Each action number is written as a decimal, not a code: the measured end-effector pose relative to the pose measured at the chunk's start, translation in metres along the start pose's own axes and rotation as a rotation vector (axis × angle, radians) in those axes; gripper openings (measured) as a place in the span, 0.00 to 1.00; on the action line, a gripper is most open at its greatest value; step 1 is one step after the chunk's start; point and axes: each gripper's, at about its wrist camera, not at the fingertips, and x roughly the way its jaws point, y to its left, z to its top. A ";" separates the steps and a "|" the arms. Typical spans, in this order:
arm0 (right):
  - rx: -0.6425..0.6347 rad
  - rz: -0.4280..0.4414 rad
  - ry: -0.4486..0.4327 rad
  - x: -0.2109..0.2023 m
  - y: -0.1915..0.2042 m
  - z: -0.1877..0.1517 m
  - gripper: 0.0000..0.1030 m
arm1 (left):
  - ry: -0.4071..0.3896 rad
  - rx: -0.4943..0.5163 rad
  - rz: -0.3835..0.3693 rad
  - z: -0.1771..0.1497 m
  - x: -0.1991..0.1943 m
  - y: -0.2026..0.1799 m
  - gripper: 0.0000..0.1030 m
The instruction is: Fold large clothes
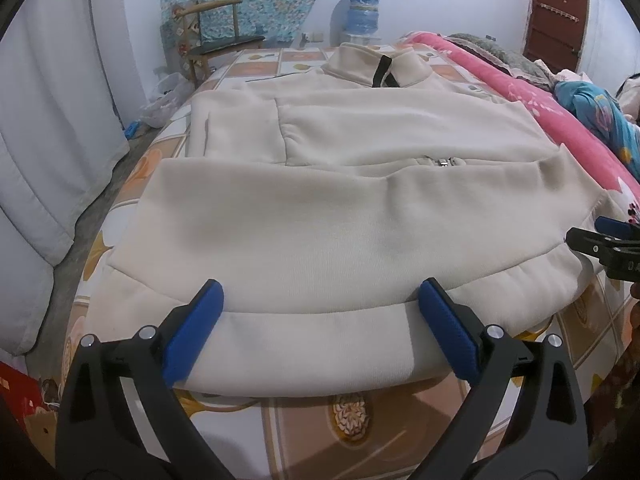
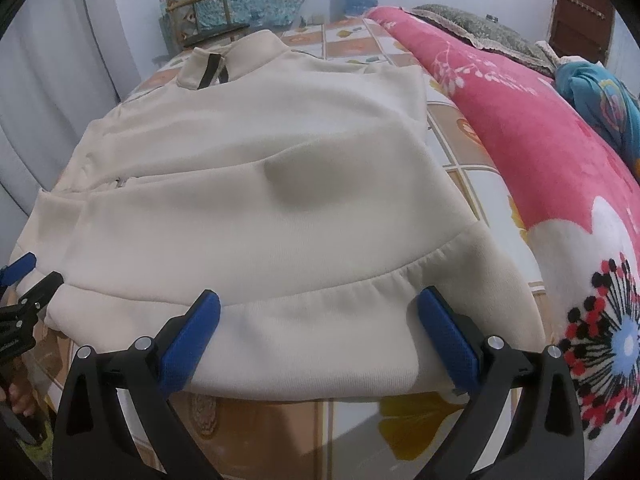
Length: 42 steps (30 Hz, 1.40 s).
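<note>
- Left wrist view: the left gripper (image 1: 320,328) is spread wide, with its two blue pads (image 1: 192,336) standing on either side of the near hem of the cream jacket (image 1: 320,208). The hem band lies between the pads, but they do not pinch it.
- The jacket lies flat on the bed (image 1: 304,420), which has a sheet with orange and white squares. Its collar (image 1: 376,66) is at the far end, with a dark strip hanging from it. One sleeve is folded across the body, and a small zipper pull (image 1: 442,164) shows near the middle.
- At the right edge of this view, a part of the right gripper (image 1: 608,248) is beside the right corner of the hem.
- Far behind are a wooden chair (image 1: 216,32), a blue water bottle (image 1: 362,12) and a brown door (image 1: 556,12).
- Right wrist view: the right gripper (image 2: 318,332) is also wide open, its blue pads (image 2: 448,340) around the near hem of the jacket, not squeezing it. Whether the pads touch the cloth I cannot tell well.
- A soft bump rises in the cloth near the middle.
- A pink flowered blanket (image 2: 520,128) lies along the right side of the bed, just beside the jacket.
- At the left edge the left gripper is seen, with some fingers (image 2: 18,396) of the person under it.
</note>
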 end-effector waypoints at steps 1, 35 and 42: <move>-0.002 0.003 -0.006 0.000 0.000 -0.001 0.94 | 0.001 0.000 0.001 0.000 0.000 0.000 0.92; -0.001 0.049 -0.010 0.001 -0.003 -0.002 0.94 | -0.002 -0.001 0.001 -0.001 -0.001 0.000 0.92; -0.002 0.048 -0.008 0.001 -0.003 -0.002 0.94 | -0.001 -0.001 0.001 -0.001 -0.001 0.000 0.92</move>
